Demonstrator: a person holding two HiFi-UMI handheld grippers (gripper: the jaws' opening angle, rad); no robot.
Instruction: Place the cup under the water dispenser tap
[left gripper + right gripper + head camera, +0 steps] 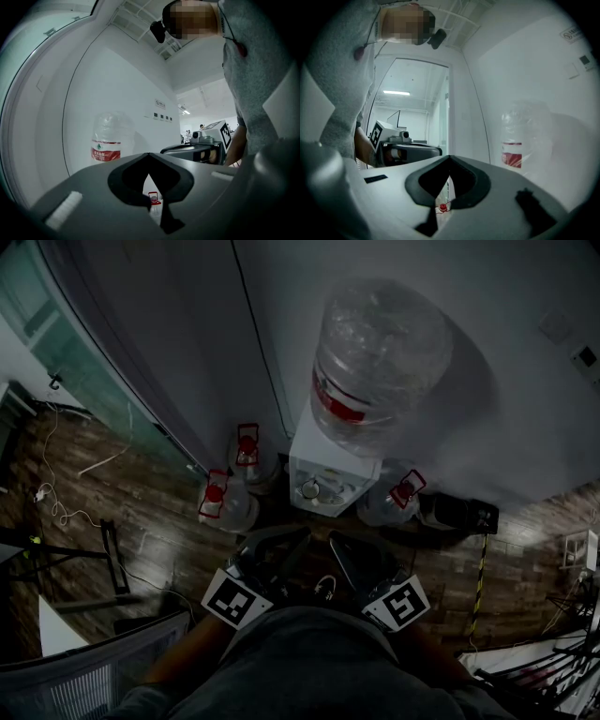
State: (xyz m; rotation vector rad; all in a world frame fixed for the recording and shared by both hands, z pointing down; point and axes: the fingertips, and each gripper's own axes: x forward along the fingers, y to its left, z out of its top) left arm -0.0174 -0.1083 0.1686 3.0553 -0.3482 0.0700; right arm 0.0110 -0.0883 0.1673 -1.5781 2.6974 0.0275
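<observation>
The water dispenser (330, 463) is a white cabinet against the wall, with a large clear bottle (377, 357) with a red label on top. Its front ledge (323, 490) carries small round shapes; I cannot tell whether one is the cup. No cup is in either gripper. My left gripper (281, 542) and right gripper (343, 546) are held side by side close to the person's body, pointing level at the dispenser. Both are shut and empty. In the left gripper view the jaws (149, 154) meet below the bottle (107, 140). In the right gripper view the jaws (450, 157) do likewise.
Three spare water bottles with red handles stand on the wooden floor beside the dispenser, two at its left (247, 451) (221, 500) and one at its right (397, 495). A black box (464, 514) sits further right. Cables and a stand (66, 554) lie at left.
</observation>
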